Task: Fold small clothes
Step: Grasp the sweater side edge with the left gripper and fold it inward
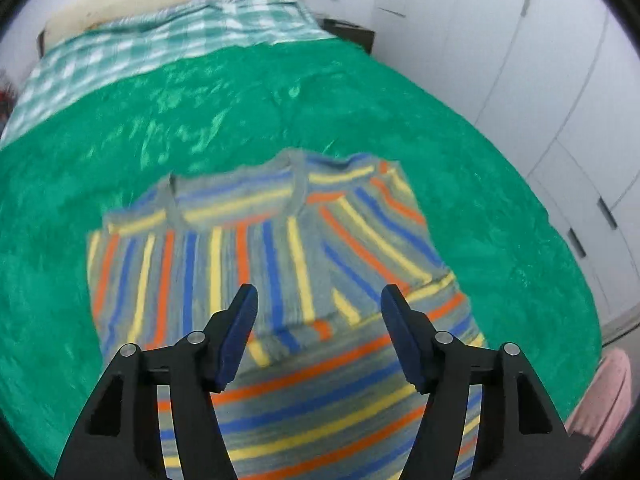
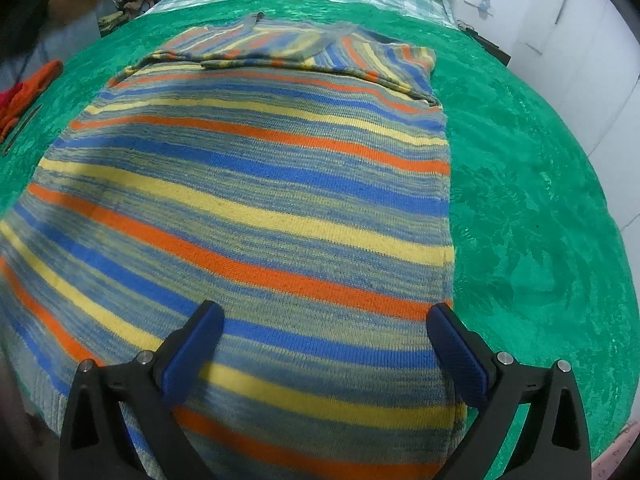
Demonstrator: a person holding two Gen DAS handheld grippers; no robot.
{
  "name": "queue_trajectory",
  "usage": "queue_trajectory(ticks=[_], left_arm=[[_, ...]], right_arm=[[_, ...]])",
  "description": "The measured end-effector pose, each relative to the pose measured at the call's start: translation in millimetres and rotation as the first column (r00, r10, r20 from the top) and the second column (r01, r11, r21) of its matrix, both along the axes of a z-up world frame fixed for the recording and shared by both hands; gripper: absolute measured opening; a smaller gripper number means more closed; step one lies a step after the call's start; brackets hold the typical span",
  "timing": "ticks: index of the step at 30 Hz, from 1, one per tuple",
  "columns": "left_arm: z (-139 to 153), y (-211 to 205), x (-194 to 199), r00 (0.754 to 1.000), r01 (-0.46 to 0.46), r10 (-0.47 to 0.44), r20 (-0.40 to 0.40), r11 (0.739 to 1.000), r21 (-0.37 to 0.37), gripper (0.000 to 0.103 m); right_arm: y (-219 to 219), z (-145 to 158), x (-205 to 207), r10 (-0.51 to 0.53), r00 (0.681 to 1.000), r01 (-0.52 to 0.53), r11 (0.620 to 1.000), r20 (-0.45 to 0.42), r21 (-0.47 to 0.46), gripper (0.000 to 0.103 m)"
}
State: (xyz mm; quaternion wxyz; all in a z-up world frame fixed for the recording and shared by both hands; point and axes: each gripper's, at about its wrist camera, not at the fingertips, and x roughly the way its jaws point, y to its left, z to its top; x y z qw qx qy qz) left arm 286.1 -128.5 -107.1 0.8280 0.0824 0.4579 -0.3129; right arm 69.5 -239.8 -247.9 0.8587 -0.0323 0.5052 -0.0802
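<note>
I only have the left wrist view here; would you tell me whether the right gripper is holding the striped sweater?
Observer: No. The right gripper is open, jaws apart over the striped sweater near its hem.
Operator: Thank you. Is anything lying beside the sweater that I cannot see?
Observer: Yes, an orange cloth lies at the left edge of the green bedspread.
Operator: Are the sleeves folded in?
Observer: Striped layers lie folded across the chest, below the collar.
</note>
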Motion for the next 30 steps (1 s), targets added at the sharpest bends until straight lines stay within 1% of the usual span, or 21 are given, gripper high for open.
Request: queue_trajectory(ticks=[1, 3, 4, 5, 7, 8, 9, 11, 12, 13, 14, 15, 16, 18, 20, 21, 24, 25, 26, 28, 30], left_arm=[[-1, 13, 4, 0.999, -0.031, 0.031, -0.018, 0.999, -0.022, 0.067], [1, 49, 27, 0.987, -0.159, 0.157, -0.041, 0.985, -0.059, 0.067], [1, 70, 38, 0.973, -0.227, 0.224, -0.051, 0.971, -0.069, 0.067], [-1, 96, 52, 0.95, -0.309, 0.304, -0.073, 0.948, -0.077, 0.067], [-9, 132, 69, 0.912, -0.404, 0.392, -0.124, 0.911, -0.089, 0.068], [-19, 152, 77, 0.891, -0.437, 0.417, -0.181, 0.895, -0.09, 0.069], [-28, 157, 83, 0.882, -0.441, 0.414, -0.227, 0.894, -0.083, 0.069], [-53, 161, 86, 0.865, -0.428, 0.398, -0.304, 0.903, -0.034, 0.069], [-61, 159, 83, 0.867, -0.419, 0.395, -0.305, 0.908, -0.016, 0.068], [-68, 157, 79, 0.872, -0.409, 0.39, -0.297, 0.913, -0.002, 0.046], [-73, 155, 72, 0.879, -0.403, 0.394, -0.268, 0.915, 0.022, 0.008], [-79, 155, 68, 0.872, -0.419, 0.428, -0.237, 0.903, 0.091, 0.005], [-83, 160, 64, 0.861, -0.446, 0.455, -0.228, 0.89, 0.09, 0.004], [-84, 166, 57, 0.854, -0.471, 0.476, -0.212, 0.879, 0.076, 0.004], [-84, 164, 52, 0.866, -0.457, 0.466, -0.181, 0.885, 0.093, 0.009], [-83, 165, 51, 0.863, -0.463, 0.473, -0.176, 0.881, 0.098, 0.01], [-79, 180, 45, 0.835, -0.504, 0.511, -0.201, 0.859, 0.088, 0.022], [-75, 186, 39, 0.831, -0.512, 0.525, -0.182, 0.851, 0.115, 0.028], [-73, 191, 34, 0.834, -0.512, 0.529, -0.156, 0.848, 0.138, 0.037], [-59, 193, 13, 0.846, -0.507, 0.526, -0.091, 0.845, 0.173, 0.046], [-39, 196, -26, 0.884, -0.455, 0.466, -0.037, 0.875, 0.163, 0.051]], right_arm=[[-1, 0, -1, 0.003, 1.0, -0.003, 1.0, 0.001, 0.006, 0.101], [0, 0, -2, 0.007, 1.0, -0.008, 1.0, 0.003, 0.01, 0.101], [0, 0, -1, 0.008, 1.0, -0.008, 1.0, 0.003, 0.009, 0.101], [0, 0, -1, 0.007, 1.0, -0.007, 1.0, 0.002, 0.008, 0.102], [0, 0, -1, 0.008, 1.0, -0.008, 1.0, 0.002, 0.007, 0.102], [0, 0, -1, 0.01, 1.0, -0.01, 1.0, 0.002, 0.005, 0.102], [0, -1, 0, 0.011, 1.0, -0.011, 1.0, 0.002, 0.005, 0.102], [0, -1, 0, 0.011, 1.0, -0.011, 1.0, 0.002, 0.003, 0.102], [0, -1, 1, 0.011, 1.0, -0.011, 1.0, 0.003, 0.001, 0.102], [0, -1, 1, 0.01, 1.0, -0.01, 1.0, 0.003, -0.002, 0.102], [1, -2, 1, 0.01, 1.0, -0.01, 1.0, 0.004, -0.005, 0.102], [1, -2, 1, 0.009, 1.0, -0.009, 1.0, 0.004, -0.007, 0.102], [1, -2, 1, 0.009, 1.0, -0.009, 1.0, 0.004, -0.008, 0.102], [1, -2, 1, 0.009, 1.0, -0.009, 1.0, 0.002, -0.008, 0.102], [2, -3, 1, 0.008, 1.0, -0.008, 1.0, 0.001, -0.009, 0.102], [2, -3, 1, 0.007, 1.0, -0.007, 1.0, 0.001, -0.011, 0.102], [1, -3, 3, 0.01, 1.0, -0.01, 1.0, -0.003, -0.007, 0.102], [0, -2, 3, 0.012, 1.0, -0.012, 1.0, -0.005, -0.002, 0.102], [-1, -2, 3, 0.015, 1.0, -0.015, 1.0, -0.008, 0.007, 0.102], [-5, 2, 3, 0.029, 0.999, -0.028, 0.999, -0.025, 0.04, 0.102], [-10, 12, 0, 0.044, 0.998, -0.039, 0.996, -0.055, 0.081, 0.099]])
